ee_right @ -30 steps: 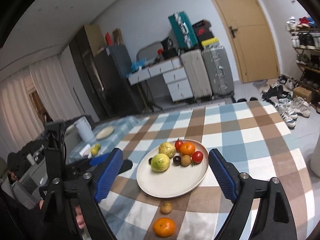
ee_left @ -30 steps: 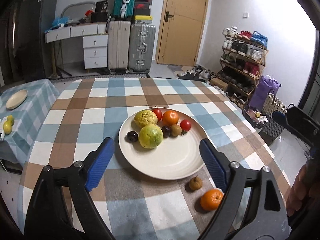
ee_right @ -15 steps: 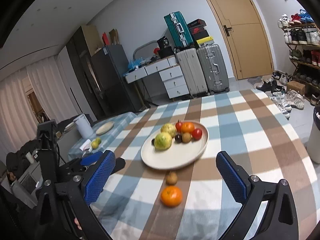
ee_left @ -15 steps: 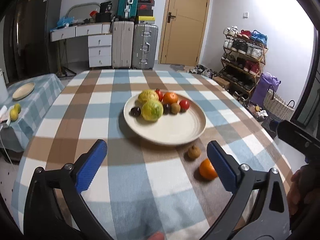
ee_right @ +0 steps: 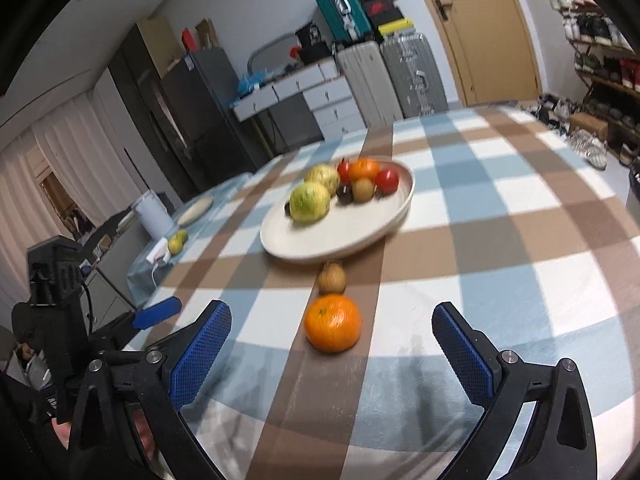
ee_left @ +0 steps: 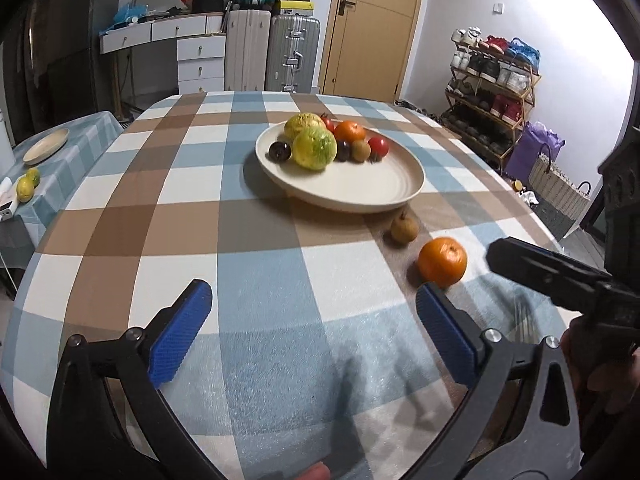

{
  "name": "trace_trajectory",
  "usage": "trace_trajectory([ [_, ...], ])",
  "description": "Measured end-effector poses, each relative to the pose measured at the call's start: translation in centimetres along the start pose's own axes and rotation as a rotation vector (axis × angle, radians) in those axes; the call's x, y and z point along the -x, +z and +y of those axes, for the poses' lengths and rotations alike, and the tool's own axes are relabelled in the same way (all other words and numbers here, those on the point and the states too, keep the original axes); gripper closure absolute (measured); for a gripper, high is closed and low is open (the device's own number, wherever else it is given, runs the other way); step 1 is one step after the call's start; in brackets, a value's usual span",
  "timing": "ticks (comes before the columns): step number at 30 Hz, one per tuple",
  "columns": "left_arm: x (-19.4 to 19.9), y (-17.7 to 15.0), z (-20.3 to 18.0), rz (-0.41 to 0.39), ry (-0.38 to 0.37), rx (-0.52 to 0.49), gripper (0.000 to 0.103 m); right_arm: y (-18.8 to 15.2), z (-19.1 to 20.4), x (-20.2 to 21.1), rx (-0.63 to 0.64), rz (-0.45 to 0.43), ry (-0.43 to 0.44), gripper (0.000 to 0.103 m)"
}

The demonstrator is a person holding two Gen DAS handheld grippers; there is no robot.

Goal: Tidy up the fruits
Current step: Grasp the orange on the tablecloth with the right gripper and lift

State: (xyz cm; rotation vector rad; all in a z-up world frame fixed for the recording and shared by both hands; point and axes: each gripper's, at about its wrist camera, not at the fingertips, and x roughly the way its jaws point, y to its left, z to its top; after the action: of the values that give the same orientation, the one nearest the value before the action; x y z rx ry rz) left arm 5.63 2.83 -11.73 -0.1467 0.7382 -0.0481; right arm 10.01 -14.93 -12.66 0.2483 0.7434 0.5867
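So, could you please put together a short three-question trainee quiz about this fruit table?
1. True or false: the orange nearest the right tool lies on the plate.
2. Which fruit sits between that orange and the plate: A) small brown fruit, B) red tomato, C) banana?
3. Fill in: both tools, the left tool included, stand ____ and hold nothing.

Key: 1 false; 2 A; 3 open.
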Motion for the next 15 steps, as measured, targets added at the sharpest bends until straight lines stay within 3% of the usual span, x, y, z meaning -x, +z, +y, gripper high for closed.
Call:
trace_trajectory([
  [8,-0.6,0.3,0.2,0.02,-0.031,0.005,0.001,0.3,0.7,-2.6,0.036,0.066,-0.019,0.003],
  [15,-0.6,0.3,0.7,0.038,-0.031,0.011,0.001,0.5,0.4,-3.6,0.022,0.115,-0.015,0.022],
])
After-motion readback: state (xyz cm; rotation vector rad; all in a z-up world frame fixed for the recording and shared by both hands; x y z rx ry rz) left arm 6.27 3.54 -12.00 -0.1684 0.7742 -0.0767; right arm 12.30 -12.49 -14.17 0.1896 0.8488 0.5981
